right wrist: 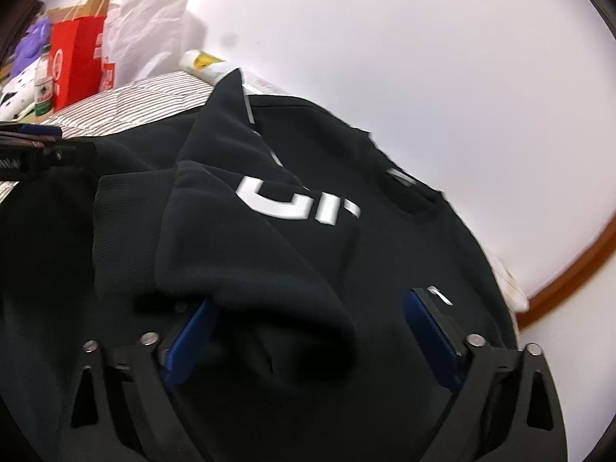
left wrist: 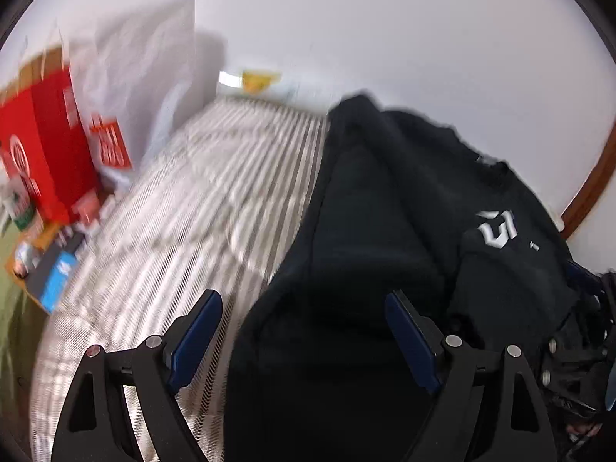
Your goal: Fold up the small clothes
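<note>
The dark sweatshirt [right wrist: 308,231] is lying partly folded on the striped bedcover [left wrist: 215,192], while the left hand-held gripper [left wrist: 304,304] and right hand-held gripper [right wrist: 308,304] are hovering over it, jaws apart.

Both wrist views look steeply down, close over the same dark sweatshirt [left wrist: 385,211] on the striped bed [left wrist: 200,200].

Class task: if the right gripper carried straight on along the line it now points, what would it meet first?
Most likely the dark sweatshirt: a folded sleeve lies between the right gripper's open jaws, directly ahead. Depth is hard to judge.
</note>
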Tool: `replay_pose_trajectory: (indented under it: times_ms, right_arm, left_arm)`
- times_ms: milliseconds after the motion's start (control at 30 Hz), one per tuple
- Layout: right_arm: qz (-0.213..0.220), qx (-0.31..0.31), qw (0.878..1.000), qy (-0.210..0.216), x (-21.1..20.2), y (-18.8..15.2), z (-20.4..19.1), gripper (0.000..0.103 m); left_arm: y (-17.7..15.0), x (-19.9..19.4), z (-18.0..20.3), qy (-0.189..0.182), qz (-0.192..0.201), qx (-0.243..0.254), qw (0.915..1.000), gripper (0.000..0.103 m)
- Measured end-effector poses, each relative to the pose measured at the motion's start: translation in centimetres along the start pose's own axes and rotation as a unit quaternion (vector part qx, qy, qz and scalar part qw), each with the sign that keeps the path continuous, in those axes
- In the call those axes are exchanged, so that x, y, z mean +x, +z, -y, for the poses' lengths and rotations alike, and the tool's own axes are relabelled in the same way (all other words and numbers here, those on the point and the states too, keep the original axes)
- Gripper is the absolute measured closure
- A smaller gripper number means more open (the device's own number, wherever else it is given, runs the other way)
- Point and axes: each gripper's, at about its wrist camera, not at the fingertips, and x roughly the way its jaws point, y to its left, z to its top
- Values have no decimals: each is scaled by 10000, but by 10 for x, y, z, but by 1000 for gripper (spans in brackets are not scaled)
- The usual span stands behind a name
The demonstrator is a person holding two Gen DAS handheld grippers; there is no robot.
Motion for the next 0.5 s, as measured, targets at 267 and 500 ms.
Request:
replay_pose_trajectory:
  times_ms: [267,500]
  right_arm:
    - [302,1021,9913,779,5,3,45,87]
    - [-32,2459,9681,485,12,-36,130,88]
  left_arm:
    - [-3,4,4,263,-80,170,9995,17]
    - [-2,2,4,256,-89,171,9995,17]
